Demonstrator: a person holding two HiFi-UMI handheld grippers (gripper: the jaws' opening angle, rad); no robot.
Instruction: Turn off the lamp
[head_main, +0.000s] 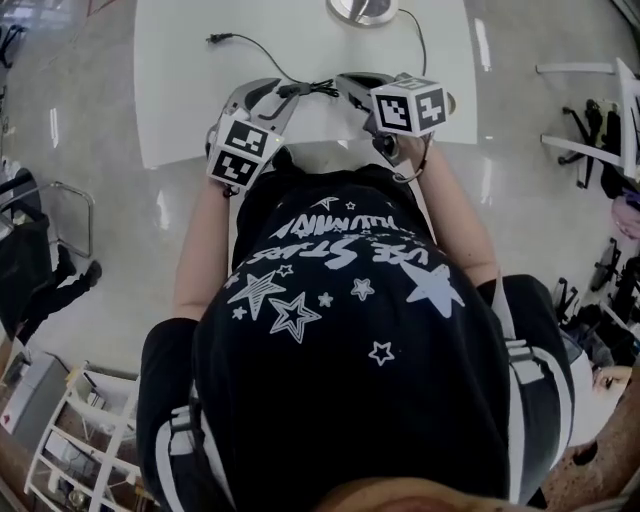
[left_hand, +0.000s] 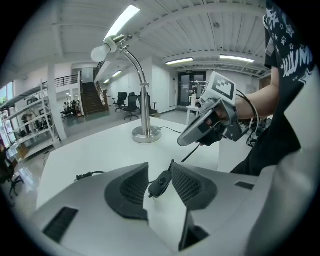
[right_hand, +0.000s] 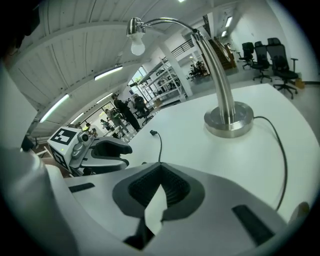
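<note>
Clamps switch (left_hand: 160, 183) in left gripper (left_hand: 159, 175), clear of table (left_hand: 100, 150) — likely steadied for pressing. Holds right gripper (right_hand: 160, 172) just right, jaws together, empty. Locates lamp (right_hand: 216, 67) at far edge.

The tabletop (head_main: 180, 90) is plain white. The lamp (left_hand: 142, 100) is polished silver with a white bulb (left_hand: 99, 52), and its switch (left_hand: 160, 184) is black. The left gripper (left_hand: 159, 170) and right gripper (right_hand: 160, 170) are pale grey, their fingers (left_hand: 127, 192) faced with dark ribbing. The marker cube (head_main: 410, 105) carries black-and-white squares. The shirt (head_main: 350, 330) is black with white stars.
</note>
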